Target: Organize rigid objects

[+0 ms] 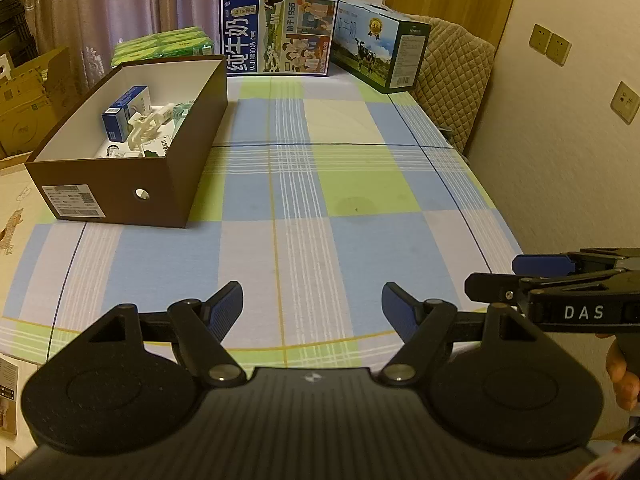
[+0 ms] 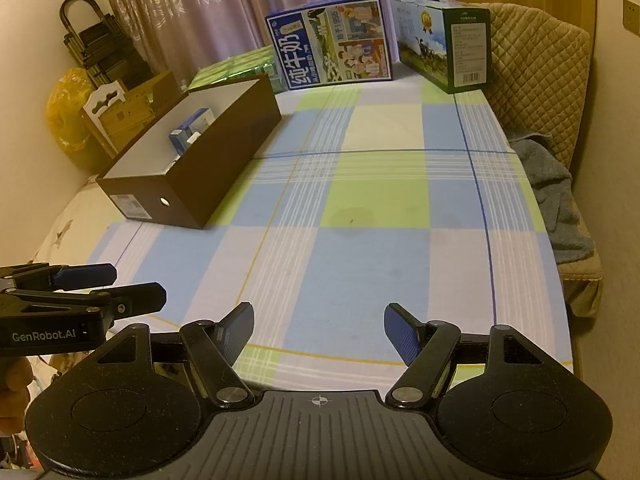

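A brown open shoebox (image 1: pixel 168 184) (image 2: pixel 224 168) stands at the left of the checked tablecloth. Inside it lie a blue and white carton (image 1: pixel 122 114) (image 2: pixel 188 130), a white plastic piece (image 1: pixel 146 126) and other small white items. My left gripper (image 1: pixel 312 300) hovers over the near edge of the table, open, with nothing between its fingers. My right gripper (image 2: pixel 319 320) hovers beside it, also open and empty. Each gripper shows from the side in the other's view: the right gripper (image 1: pixel 496 278), the left gripper (image 2: pixel 140 286).
Two milk cartons (image 1: pixel 278 34) (image 1: pixel 380 52) and a green pack (image 1: pixel 164 46) stand along the table's far edge. A quilted chair (image 2: pixel 536 76) with a blue-grey cloth (image 2: pixel 556 200) sits at the right. Cardboard boxes (image 1: pixel 28 100) are stacked at the left.
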`<state>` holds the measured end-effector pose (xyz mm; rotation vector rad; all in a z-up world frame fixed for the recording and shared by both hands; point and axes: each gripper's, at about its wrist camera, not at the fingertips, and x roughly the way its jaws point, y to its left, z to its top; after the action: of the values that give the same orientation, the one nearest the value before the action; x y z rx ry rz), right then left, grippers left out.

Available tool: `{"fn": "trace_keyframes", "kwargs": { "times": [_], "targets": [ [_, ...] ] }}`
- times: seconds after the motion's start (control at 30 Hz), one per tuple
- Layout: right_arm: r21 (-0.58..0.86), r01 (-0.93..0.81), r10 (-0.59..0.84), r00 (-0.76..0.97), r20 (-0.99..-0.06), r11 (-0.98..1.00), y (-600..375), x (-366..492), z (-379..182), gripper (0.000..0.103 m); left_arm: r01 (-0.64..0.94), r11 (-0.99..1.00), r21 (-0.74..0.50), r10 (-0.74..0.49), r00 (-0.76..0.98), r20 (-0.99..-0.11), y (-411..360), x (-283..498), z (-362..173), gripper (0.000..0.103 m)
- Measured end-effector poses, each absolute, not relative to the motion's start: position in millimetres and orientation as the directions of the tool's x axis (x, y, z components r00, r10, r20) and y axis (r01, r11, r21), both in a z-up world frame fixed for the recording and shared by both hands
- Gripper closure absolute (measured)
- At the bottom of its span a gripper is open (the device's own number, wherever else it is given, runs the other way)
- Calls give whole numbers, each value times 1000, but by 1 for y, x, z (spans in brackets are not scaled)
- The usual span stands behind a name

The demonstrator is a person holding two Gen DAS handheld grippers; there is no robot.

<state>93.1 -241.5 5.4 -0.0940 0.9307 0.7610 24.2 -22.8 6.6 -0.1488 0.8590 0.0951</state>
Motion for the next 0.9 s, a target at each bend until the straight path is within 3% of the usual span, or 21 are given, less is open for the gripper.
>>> {"fn": "trace_keyframes", "kwargs": {
  "times": [0.9],
  "targets": [
    [240, -635, 557, 360, -749, 734, -244, 93, 4, 34, -155, 984, -94, 31, 655, -755, -29, 25, 6, 29]
  ]
}}
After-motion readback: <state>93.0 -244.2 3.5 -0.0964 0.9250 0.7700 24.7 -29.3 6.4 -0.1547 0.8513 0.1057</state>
